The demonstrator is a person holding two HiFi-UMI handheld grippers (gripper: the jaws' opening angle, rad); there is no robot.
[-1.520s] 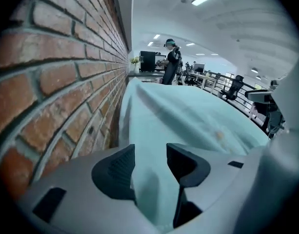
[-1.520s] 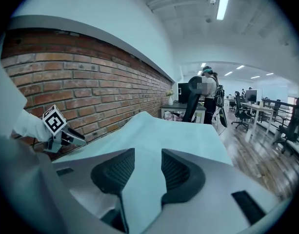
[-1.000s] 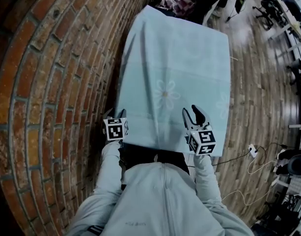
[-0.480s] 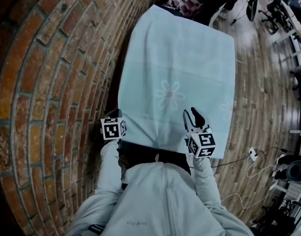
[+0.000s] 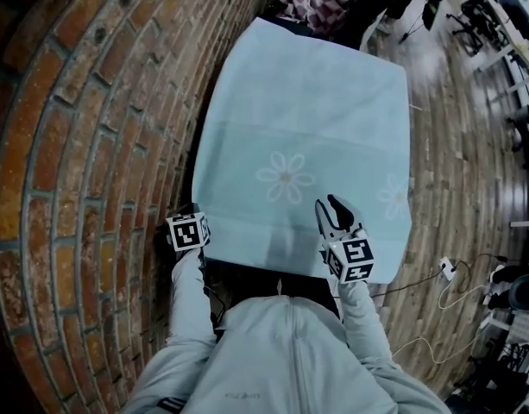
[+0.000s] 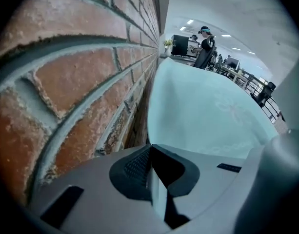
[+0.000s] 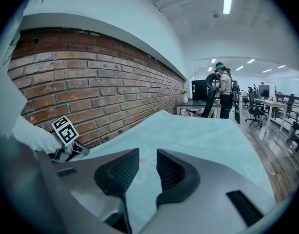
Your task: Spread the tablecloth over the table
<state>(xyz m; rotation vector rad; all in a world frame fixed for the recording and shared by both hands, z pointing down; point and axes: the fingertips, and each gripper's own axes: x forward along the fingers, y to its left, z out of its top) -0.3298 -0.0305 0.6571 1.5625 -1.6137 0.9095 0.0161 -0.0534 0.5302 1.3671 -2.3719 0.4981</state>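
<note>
Tablecloth [image 5: 307, 119], pale blue with flower prints [image 5: 285, 178], lies flat over the table in the middle of the head view. Its far edge is at the top and its near edge at the bottom, just ahead of the person's body.

Step in hand, as a judgement: get both near corners gripped, then draw the near edge toward the bottom of the frame to square and smooth the cloth. To do it well:
- The right jaws should finish shutting on the hem only, not on a thick fold.
- Both grippers should then pull evenly and at the same height, so the cloth does not skew toward the wall side.
- The pull should be gentle, or the far edge could slide off the top end.

Left gripper [image 5: 195, 214] sits at the lower left of the cloth, at its near corner beside the brick wall [image 5: 91, 145]. In the left gripper view its jaws are clenched together, with a thin pale strip of cloth edge pinched between the pads.

Right gripper [image 5: 330, 207] sits lower right of centre, over the near edge. Its jaws are closing; cloth shows in the gap between them, and the pads are not pressing on it yet.

Wooden floor [image 5: 454, 188] runs down the right side of the frame.
</note>
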